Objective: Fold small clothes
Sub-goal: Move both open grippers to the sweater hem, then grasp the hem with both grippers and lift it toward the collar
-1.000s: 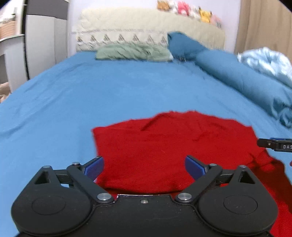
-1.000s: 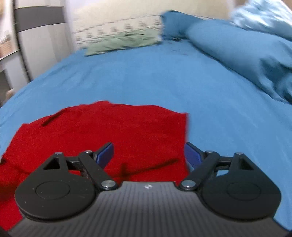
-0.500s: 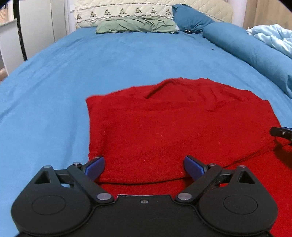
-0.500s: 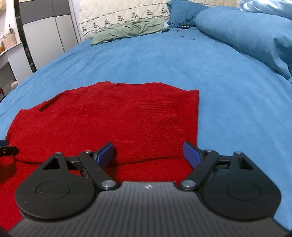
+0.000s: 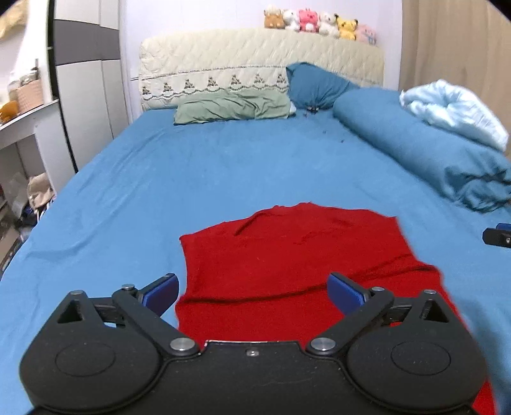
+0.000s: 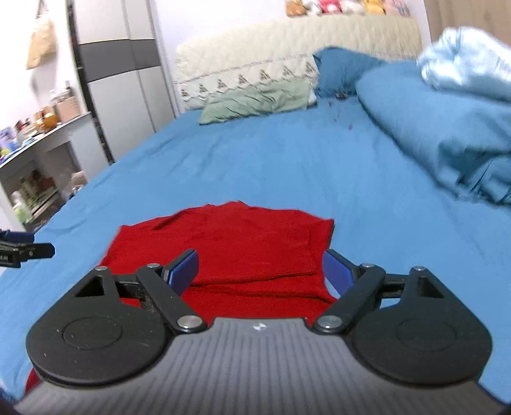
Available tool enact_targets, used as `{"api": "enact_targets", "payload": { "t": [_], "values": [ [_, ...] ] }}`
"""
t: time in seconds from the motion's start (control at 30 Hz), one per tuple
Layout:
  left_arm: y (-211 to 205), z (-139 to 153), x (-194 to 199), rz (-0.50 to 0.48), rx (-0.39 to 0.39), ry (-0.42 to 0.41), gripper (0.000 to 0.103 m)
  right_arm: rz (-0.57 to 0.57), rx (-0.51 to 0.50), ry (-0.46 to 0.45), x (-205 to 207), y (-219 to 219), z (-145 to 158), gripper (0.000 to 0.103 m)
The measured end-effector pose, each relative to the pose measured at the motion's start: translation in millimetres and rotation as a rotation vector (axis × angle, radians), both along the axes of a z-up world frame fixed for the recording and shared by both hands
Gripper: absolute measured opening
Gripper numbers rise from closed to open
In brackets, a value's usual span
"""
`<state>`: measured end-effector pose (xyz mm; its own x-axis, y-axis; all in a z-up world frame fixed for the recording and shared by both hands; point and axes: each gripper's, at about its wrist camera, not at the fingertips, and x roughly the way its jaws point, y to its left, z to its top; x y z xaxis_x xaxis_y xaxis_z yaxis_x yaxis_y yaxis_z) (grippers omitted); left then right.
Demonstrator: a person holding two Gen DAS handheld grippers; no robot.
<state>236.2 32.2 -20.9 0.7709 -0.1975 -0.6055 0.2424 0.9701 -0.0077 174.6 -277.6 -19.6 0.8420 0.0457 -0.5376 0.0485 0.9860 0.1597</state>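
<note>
**Red garment folded on the bed, both tongs spread above it**

Left wrist view: the left tongs (image 5: 252, 295) are opening, their blue pads wide apart with nothing pinched between them. Beyond them the red garment (image 5: 297, 255) lies on the blue bed sheet (image 5: 159, 191), its far part doubled over the near part (the fold edge runs across just past the pads). A green pillow (image 5: 233, 108) rests by the headboard (image 5: 255, 64), plush toys (image 5: 319, 20) lined on top. The right tongs' tip shows at the right edge.

Right wrist view: the right tongs (image 6: 260, 271) stand spread and empty above the garment's (image 6: 236, 242) right side. A rolled blue duvet (image 6: 447, 127) lies to the right.
</note>
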Motion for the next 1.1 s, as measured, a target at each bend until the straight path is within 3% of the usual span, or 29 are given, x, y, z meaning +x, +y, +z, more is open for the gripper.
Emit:
{"api": "enact_targets", "payload": {
  "t": [0.17, 0.33, 0.5, 0.63, 0.77, 0.93, 1.0, 1.1],
  "values": [
    [24.2, 11.3, -61.6, 0.027, -0.073, 0.045, 0.103, 0.015, -0.001, 0.038, -61.5, 8.0, 32.4, 0.103],
    [47.6, -5.9, -113.0, 0.056, -0.108, 0.098, 0.103, 0.010, 0.053, 0.094, -120.4, 13.5, 28.0, 0.103],
    [63.2, -42.1, -142.0, 0.059, -0.114, 0.172, 0.101, -0.013, 0.020, 0.130, -172.9, 25.4, 1.2, 0.103],
    [71.8, -74.0, -153.1, 0.070, -0.151, 0.245, 0.097, -0.013, -0.002, 0.203, -192.3, 34.4, -30.4, 0.103],
    [76.9, -101.8, -151.7, 0.099, -0.173, 0.324, 0.089, -0.026, 0.083, 0.270, -201.8, 35.0, -61.4, 0.103],
    [76.4, -124.2, -146.1, 0.127, -0.146, 0.391, 0.080, -0.093, 0.068, 0.333, -206.4, 41.6, -94.4, 0.103],
    [76.7, -132.1, -144.5, 0.142, -0.134, 0.412, 0.070, -0.116, 0.049, 0.348, -204.7, 42.5, -103.2, 0.103],
    [80.1, -140.2, -144.9, 0.161, -0.135, 0.418, 0.064, -0.144, 0.068, 0.373, -199.9, 40.2, -115.6, 0.089]
  ]
}}
